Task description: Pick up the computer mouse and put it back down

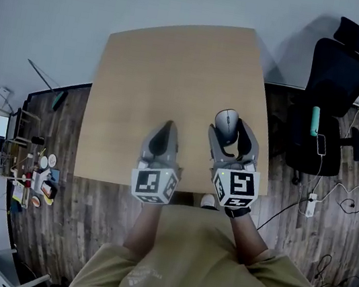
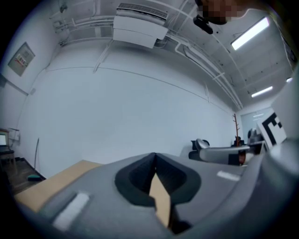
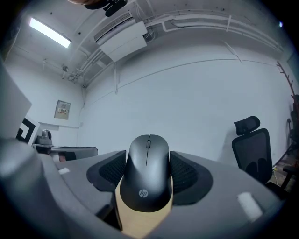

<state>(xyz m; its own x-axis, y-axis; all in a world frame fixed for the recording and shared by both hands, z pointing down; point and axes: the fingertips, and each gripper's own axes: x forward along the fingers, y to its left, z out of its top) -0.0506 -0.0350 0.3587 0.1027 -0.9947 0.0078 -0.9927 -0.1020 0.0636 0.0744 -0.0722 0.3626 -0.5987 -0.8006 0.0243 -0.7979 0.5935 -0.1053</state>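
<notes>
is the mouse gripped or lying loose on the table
Gripped: the right gripper has its pads pressed on both sides of the mouse, with the table showing below it.

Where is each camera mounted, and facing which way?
Head view: person's head, steeply down at wooden table; torso, forearms, both grippers show.
Left gripper view: on left gripper, level toward white wall; shut, empty jaws show.
Right gripper view: on right gripper, level toward wall and office chair; jaws clamp computer mouse.
Shared: head and right gripper views both show mouse, chair.
</notes>
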